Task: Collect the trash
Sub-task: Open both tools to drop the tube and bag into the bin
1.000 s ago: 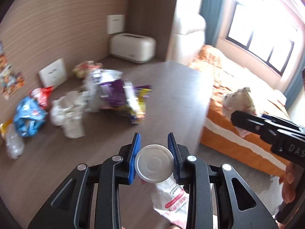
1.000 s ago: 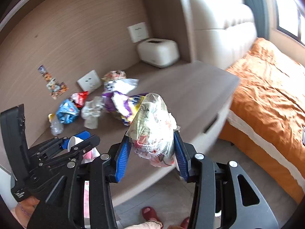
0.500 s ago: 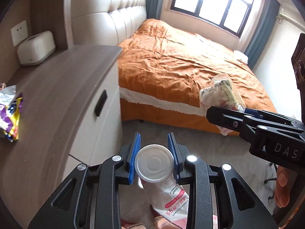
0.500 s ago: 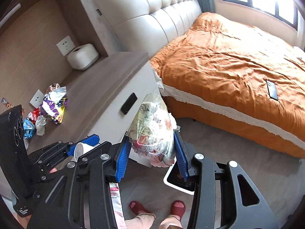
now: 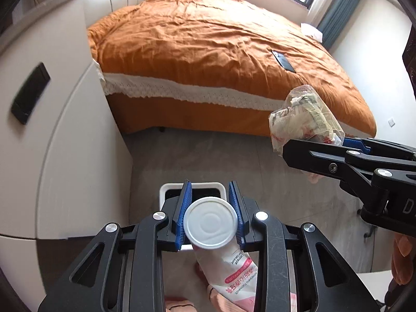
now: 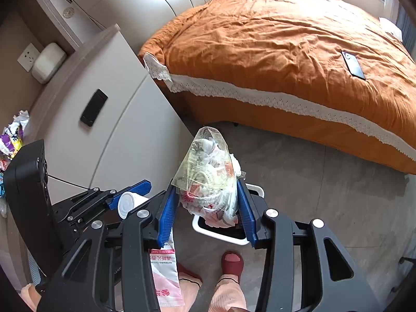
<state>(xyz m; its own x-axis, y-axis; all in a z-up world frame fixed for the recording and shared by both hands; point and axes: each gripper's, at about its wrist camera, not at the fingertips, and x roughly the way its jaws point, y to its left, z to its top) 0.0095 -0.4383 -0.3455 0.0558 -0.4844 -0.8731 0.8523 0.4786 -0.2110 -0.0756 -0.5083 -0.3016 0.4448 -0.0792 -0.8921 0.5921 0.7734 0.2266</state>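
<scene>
My left gripper (image 5: 210, 217) is shut on a white and pink toothpaste tube (image 5: 223, 254), cap end facing the camera. It also shows in the right wrist view (image 6: 130, 202), left of my right gripper. My right gripper (image 6: 206, 205) is shut on a clear plastic bag stuffed with crumpled wrappers (image 6: 208, 174); the bag also shows in the left wrist view (image 5: 301, 119). A white-rimmed trash bin (image 6: 221, 234) stands on the floor directly below both grippers; its rim shows behind the left fingers (image 5: 166, 189).
An orange bed (image 6: 286, 41) with a phone (image 6: 353, 65) on it fills the far side. A white cabinet (image 6: 109, 135) stands at left, with leftover wrappers (image 6: 13, 135) on its top. My slippered feet (image 6: 231, 262) stand by the bin on the grey floor.
Both grippers have swung away from the cabinet top and tilted down toward the floor. The bin has come into view beneath them. Both keep their loads.
</scene>
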